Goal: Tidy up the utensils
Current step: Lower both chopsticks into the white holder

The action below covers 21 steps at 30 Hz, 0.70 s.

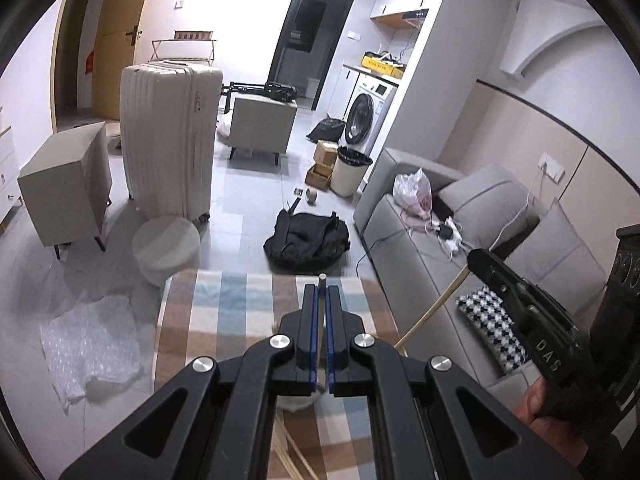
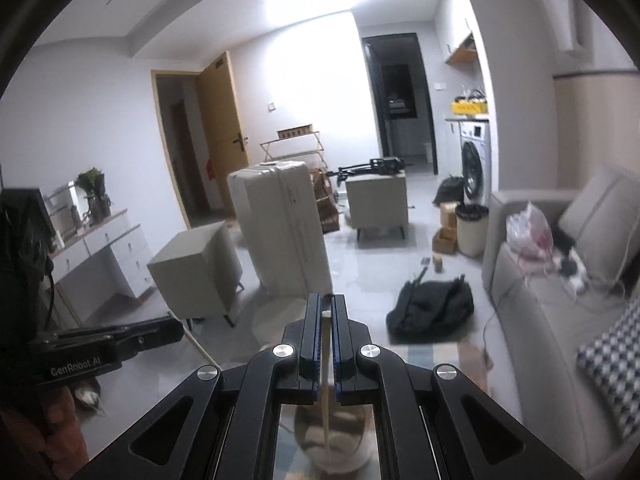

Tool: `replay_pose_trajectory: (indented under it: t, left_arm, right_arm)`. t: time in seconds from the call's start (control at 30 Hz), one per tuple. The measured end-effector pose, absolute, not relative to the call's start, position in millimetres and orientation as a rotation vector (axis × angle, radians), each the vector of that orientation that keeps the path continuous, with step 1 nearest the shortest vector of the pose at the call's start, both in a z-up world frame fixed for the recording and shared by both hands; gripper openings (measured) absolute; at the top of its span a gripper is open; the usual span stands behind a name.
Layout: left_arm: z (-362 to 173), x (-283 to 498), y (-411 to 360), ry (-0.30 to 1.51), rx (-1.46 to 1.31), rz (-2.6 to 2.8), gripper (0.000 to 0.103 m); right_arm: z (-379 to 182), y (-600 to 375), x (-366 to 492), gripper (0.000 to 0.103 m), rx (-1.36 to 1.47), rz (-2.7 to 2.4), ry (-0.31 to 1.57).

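My left gripper (image 1: pixel 321 289) is shut on a pale wooden chopstick (image 1: pixel 321 320), whose tip pokes out past the blue pads. It hangs above the plaid tablecloth (image 1: pixel 224 312). My right gripper (image 2: pixel 327 301) is shut on another chopstick (image 2: pixel 326 360), which runs down toward a white round holder (image 2: pixel 360 440) below. That holder (image 1: pixel 298 402) shows partly under the left jaws. Several loose chopsticks (image 1: pixel 286 454) lie on the cloth near the bottom edge. Each gripper shows in the other's view: the right gripper (image 1: pixel 480 258) with its chopstick (image 1: pixel 432 308), the left gripper (image 2: pixel 176 326) with its own (image 2: pixel 198 346).
A grey sofa (image 1: pixel 420 232) with cushions and a plastic bag runs along the right. On the floor beyond the table are a black bag (image 1: pixel 308 240), a white suitcase (image 1: pixel 168 136), two square stools, a round pouf (image 1: pixel 166 246) and a bin (image 1: pixel 352 170).
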<state>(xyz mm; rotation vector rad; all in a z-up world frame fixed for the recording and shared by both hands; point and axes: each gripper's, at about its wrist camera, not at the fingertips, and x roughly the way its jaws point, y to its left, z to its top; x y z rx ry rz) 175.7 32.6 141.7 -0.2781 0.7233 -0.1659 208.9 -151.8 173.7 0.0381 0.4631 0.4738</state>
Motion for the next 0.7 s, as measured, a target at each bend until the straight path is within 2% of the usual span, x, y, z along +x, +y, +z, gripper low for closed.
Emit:
replay_pose_trajectory:
  t: [0.33, 0.7]
  left_arm:
    - [96.3, 229.1, 49.2, 0.767, -0.349, -0.155, 0.000]
    - [56.0, 251.5, 56.4, 0.848, -0.430, -0.166, 0.000]
  right_arm:
    - [136.4, -119.3, 273.5, 0.004, -0.047, 0.502, 0.511]
    - [88.8, -93.7, 300.3, 0.004, -0.143, 0.547, 0.549]
